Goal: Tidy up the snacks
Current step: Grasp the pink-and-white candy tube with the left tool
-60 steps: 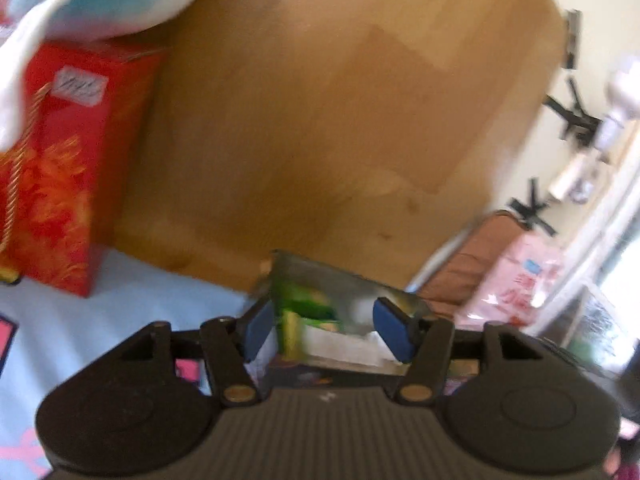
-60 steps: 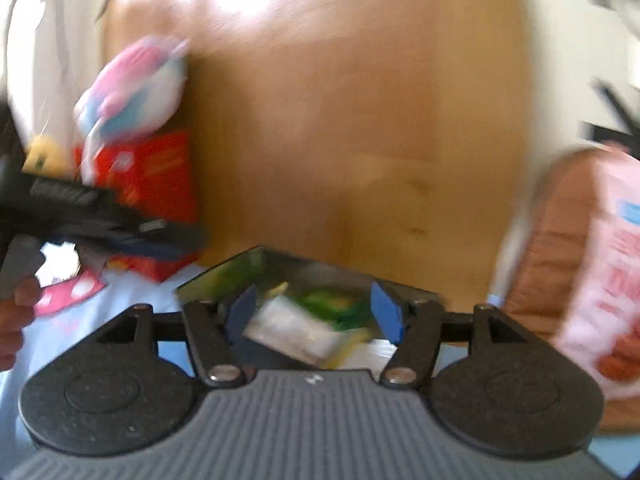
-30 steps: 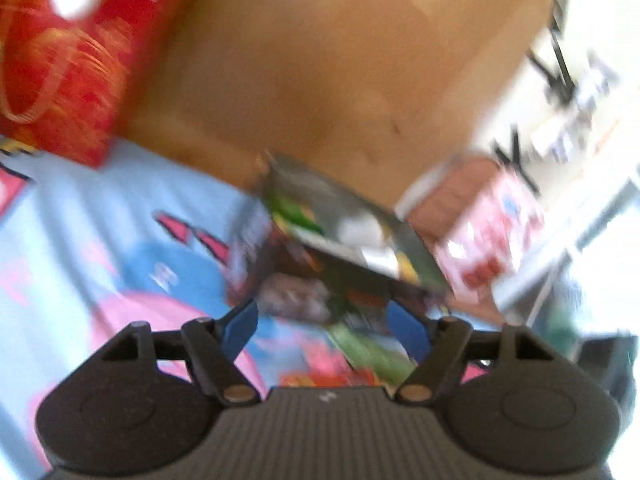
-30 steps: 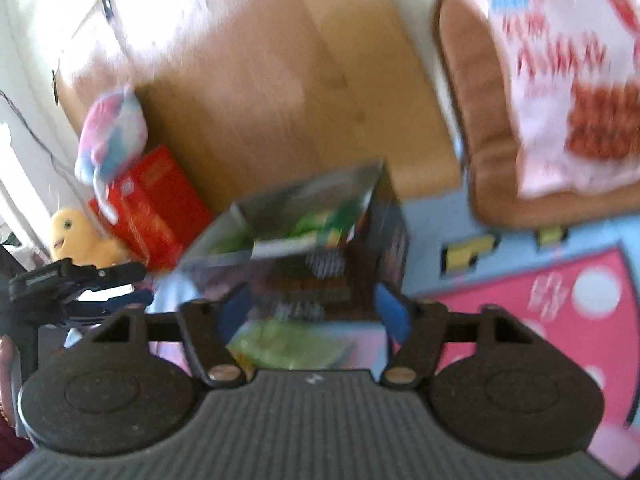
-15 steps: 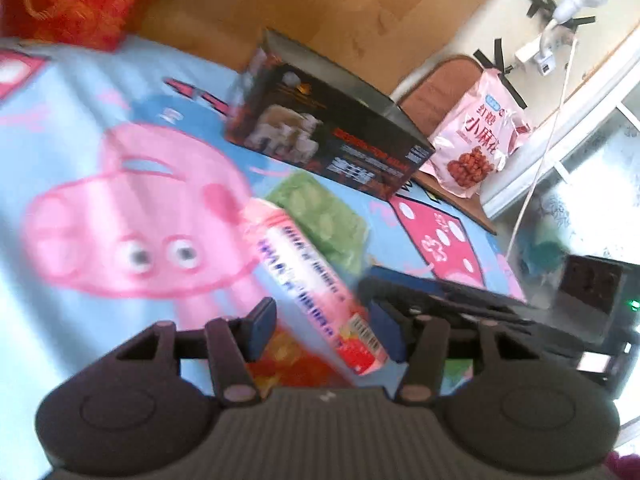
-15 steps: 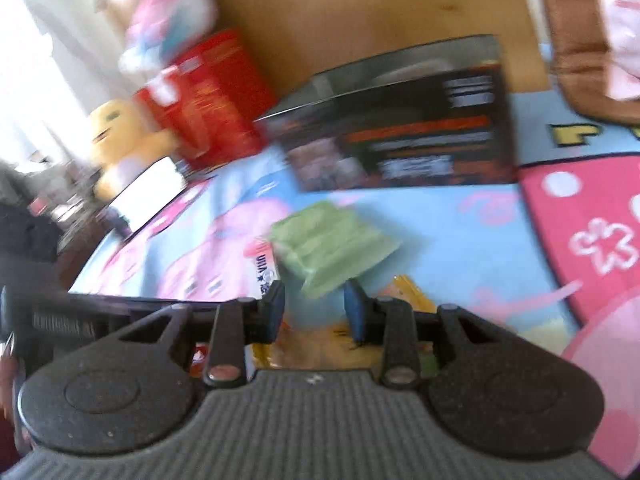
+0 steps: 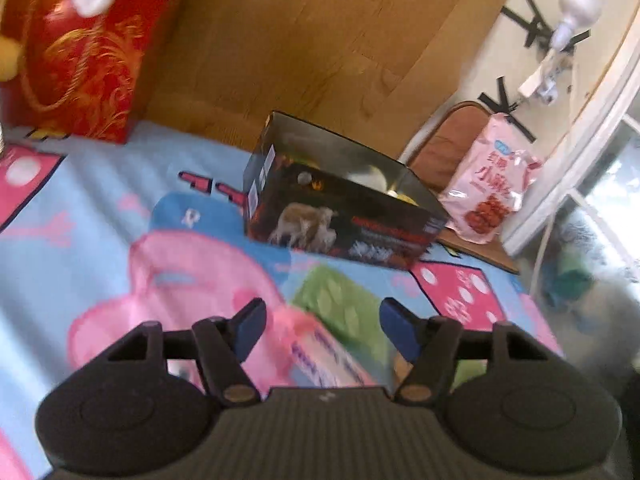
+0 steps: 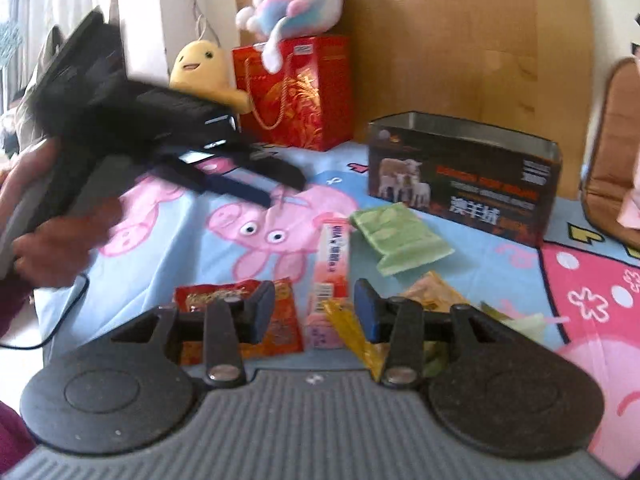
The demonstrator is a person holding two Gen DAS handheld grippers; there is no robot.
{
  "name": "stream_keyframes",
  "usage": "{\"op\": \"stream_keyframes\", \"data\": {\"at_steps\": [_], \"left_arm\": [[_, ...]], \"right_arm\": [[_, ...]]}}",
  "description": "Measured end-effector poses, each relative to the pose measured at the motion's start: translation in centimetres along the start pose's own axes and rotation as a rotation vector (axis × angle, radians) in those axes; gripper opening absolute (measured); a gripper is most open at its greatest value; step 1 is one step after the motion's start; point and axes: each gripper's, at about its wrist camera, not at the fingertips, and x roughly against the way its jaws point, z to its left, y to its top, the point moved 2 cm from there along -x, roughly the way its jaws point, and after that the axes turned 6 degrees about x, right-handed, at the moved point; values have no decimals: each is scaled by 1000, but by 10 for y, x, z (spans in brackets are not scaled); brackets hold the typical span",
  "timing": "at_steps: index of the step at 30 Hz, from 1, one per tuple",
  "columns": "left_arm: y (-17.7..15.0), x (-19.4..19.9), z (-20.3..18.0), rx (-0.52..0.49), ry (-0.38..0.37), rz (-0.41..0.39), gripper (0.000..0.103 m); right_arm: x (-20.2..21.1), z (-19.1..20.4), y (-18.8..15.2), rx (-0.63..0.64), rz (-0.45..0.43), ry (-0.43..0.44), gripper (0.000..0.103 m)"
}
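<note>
We see the snacks scattered on a pale blue cartoon-pig play mat (image 8: 168,240), in front of an open black cardboard box printed with sheep (image 8: 464,188) that stands at the far side of the mat, against a tall wooden panel (image 8: 460,40).

Our right gripper (image 8: 315,308) hovers low over the near pile. Its jaws have just been opening and stand apart, with nothing pinched; a long pink-and-white snack tube (image 8: 334,268) lies on the mat in the gap between them, untouched. To the left of the tube lies a red-and-orange foil snack packet (image 8: 224,292), and to its right a yellow wrapper (image 8: 432,288). Farther off, to the right of the tube and nearer the box, rests a pale green ridged snack pouch (image 8: 400,236).

Our left gripper (image 7: 322,326) also has its jaws spread after just opening, holding nothing. Beyond its blue pads (image 7: 250,326) we see the pink tube (image 7: 320,348) and the green pouch (image 7: 344,304) on the mat, and farther on the black box (image 7: 344,216) with something white and yellow inside. In the right wrist view the left gripper (image 8: 256,184) is carried by a hand (image 8: 60,240) at the left.

A red gift bag with gold cord handles (image 8: 296,92) stands far left of the box, with a pink-and-blue plush toy (image 8: 296,0) on top and a yellow plush toy (image 8: 204,68) just beside it. A pink bag of red snacks (image 7: 488,184) leans on a brown cushion (image 7: 440,148) to the right of the box.
</note>
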Motion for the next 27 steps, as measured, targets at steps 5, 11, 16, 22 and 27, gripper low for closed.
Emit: {"op": "stream_keyframes", "data": {"at_steps": [5,11,16,22,27], "left_arm": [[-4,-40,4,19,24,124,49],[-42,-2,5,20,-29,123,53],[-30,26,13,43,1,25,65],[-9,1,1,-28,15,9,66],[-20,-27,-5,-63,21,98,47]], "right_arm": [[-6,8,-6,149,54,-120,45],[14,-11,-20,202,57,-325,49],[37,-1,-24,127,-4,-147,49],[22,-6,-32,26,69,-158,49],[10,-20,-29,-44,85,-160,49]]}}
